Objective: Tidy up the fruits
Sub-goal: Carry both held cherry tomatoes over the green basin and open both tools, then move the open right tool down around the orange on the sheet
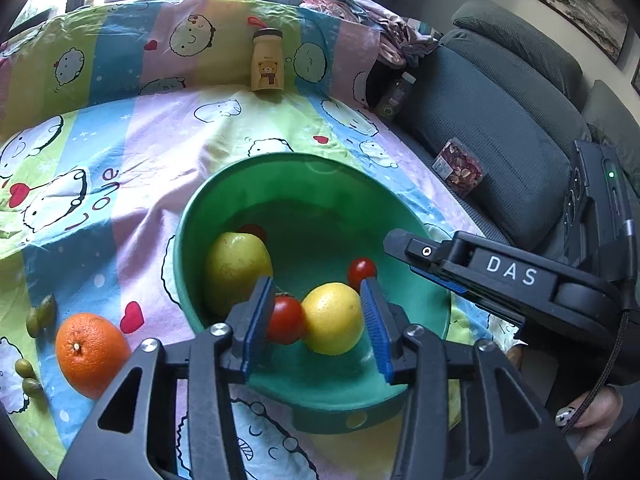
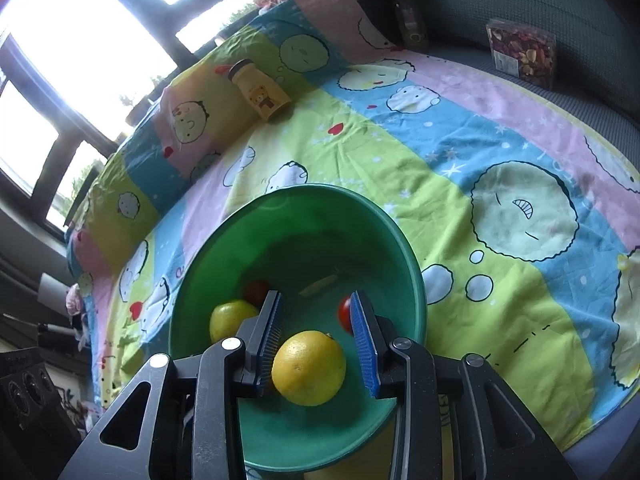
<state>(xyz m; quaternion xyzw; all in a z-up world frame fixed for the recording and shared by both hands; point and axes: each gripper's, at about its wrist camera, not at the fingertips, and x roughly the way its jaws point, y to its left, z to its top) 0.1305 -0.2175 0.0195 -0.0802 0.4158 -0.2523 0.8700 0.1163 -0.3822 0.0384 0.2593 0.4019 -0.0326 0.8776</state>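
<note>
The left gripper [image 1: 316, 320] hangs over the near rim of the green bowl [image 1: 224, 208], its fingers [image 1: 374, 320] released, standing apart around a lemon [image 1: 334, 318] and a tomato [image 1: 285, 319] without pressing them. The right gripper [image 2: 316, 340] also hangs over the bowl, fingers apart and released, the lemon lying free between them. A yellow-green apple [image 1: 236, 268] lies further left inside. An orange [image 1: 91, 354] rests on the patterned sheet [image 1: 152, 160] left of the bowl; a bear-printed bottle [image 1: 267, 60] stands far behind.
</note>
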